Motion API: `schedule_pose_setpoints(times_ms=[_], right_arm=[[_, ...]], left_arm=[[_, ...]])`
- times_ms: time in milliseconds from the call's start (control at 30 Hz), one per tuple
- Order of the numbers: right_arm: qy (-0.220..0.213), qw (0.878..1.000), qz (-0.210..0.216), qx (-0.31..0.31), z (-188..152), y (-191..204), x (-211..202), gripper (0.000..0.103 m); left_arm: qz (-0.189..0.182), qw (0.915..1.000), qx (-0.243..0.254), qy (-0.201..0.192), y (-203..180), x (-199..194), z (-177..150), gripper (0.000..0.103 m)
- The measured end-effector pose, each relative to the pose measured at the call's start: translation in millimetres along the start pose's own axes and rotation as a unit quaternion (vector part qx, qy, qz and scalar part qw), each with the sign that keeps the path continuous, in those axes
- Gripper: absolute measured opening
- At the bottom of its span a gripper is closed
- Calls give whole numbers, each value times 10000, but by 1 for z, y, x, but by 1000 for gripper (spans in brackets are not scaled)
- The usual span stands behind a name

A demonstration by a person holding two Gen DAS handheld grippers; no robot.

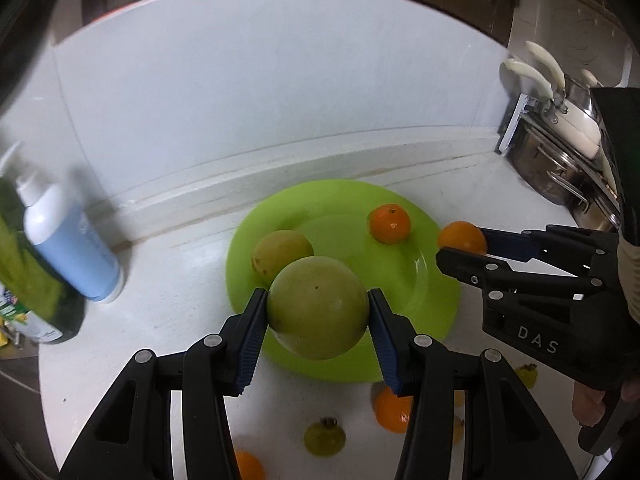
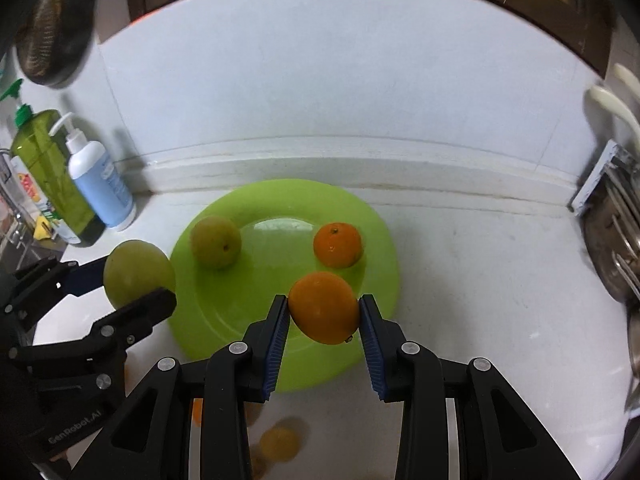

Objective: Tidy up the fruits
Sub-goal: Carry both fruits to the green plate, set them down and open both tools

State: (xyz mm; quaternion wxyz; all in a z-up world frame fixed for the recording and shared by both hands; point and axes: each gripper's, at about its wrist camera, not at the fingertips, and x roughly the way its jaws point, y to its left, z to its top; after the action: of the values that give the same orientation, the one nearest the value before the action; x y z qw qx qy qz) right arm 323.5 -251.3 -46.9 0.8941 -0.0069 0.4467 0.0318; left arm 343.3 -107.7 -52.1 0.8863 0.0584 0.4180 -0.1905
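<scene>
A lime-green plate lies on the white counter and holds a green fruit and a small orange. My left gripper is shut on a large green fruit, held above the plate's near-left rim. My right gripper is shut on an orange, held above the plate's near-right part. Loose on the counter in front of the plate are an orange, a small yellow-green fruit and another orange.
A white-and-blue pump bottle and a green bottle stand at the left by the wall ledge. Steel pots with cream handles sit at the right. A hand holds the right gripper.
</scene>
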Motion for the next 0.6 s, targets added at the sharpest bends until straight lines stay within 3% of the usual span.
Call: schedule_pose_setpoints(times_ms=[300, 600], right_arm=[[469, 9988, 91, -48, 9, -5, 40, 36], [677, 9976, 84, -71, 10, -5, 58, 36]], left_arm=[[-139, 9989, -67, 435, 3, 37, 8, 49], [-161, 9982, 1, 586, 2, 50, 10, 49]])
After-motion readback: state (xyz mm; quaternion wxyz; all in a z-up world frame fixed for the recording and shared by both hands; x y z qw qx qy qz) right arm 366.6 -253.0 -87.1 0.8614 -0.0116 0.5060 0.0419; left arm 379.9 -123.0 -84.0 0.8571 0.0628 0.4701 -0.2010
